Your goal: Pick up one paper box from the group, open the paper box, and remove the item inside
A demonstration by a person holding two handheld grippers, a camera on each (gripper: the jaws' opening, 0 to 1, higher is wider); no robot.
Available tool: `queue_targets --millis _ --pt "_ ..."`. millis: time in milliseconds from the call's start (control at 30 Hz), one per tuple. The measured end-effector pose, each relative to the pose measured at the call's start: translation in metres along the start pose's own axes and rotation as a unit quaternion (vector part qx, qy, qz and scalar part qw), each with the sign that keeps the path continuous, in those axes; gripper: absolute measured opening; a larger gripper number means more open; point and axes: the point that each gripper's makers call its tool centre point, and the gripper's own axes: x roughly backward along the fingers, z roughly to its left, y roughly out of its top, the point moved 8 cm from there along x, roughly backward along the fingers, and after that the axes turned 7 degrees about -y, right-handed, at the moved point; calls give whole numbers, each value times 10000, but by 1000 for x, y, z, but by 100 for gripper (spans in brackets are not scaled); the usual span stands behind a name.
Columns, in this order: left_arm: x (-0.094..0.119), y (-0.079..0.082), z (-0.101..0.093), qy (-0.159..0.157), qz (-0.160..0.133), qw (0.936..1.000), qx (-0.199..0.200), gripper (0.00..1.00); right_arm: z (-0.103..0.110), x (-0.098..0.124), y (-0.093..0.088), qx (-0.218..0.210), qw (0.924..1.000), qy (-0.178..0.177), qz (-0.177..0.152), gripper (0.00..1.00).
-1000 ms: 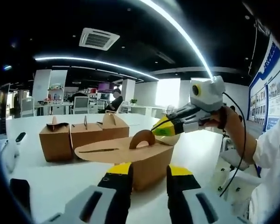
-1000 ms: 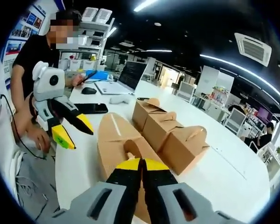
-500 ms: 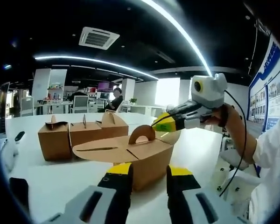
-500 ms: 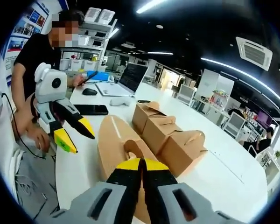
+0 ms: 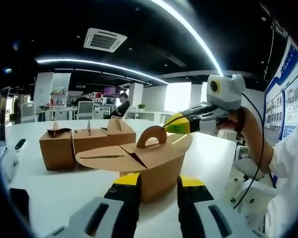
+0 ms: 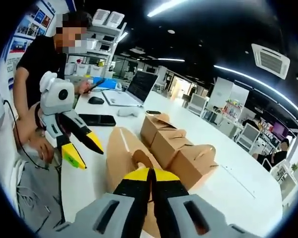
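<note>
A brown paper box (image 5: 151, 171) stands on the white table (image 5: 64, 193) with its top flaps spread. My left gripper (image 5: 159, 182) is open just in front of it, one jaw to each side, holding nothing. My right gripper (image 5: 166, 129) comes in from the right, shut on the box's arched handle flap (image 5: 151, 138) and holding it raised. In the right gripper view my right gripper (image 6: 150, 176) pinches that handle flap (image 6: 141, 159), while the open left gripper (image 6: 87, 154) hangs beside the box (image 6: 121, 153). What is inside the box is hidden.
Three closed paper boxes (image 5: 84, 144) stand in a row behind the open one, also seen as the box row (image 6: 181, 146). A black phone (image 6: 97, 119), a mouse (image 6: 95, 99) and a laptop (image 6: 134, 87) lie beyond. A person in black (image 6: 37, 59) sits at the table end.
My right gripper has risen a little with the handle flap, tilting the box's top flaps upward. My left gripper has stayed open in front of the box.
</note>
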Motion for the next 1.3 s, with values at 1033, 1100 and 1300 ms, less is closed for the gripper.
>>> queue_targets --millis 1033,1100,1300 --pt "-3 -3 -1 -63 24 10000 13 30 4 -10 -2 59 9998 177 119 3" --pt "-5 -4 -1 -68 40 10000 27 30 4 -10 -1 75 9998 162 104 3" --pt "-9 -9 4 77 150 9998 57 32 5 -8 1 131 9998 156 48 3"
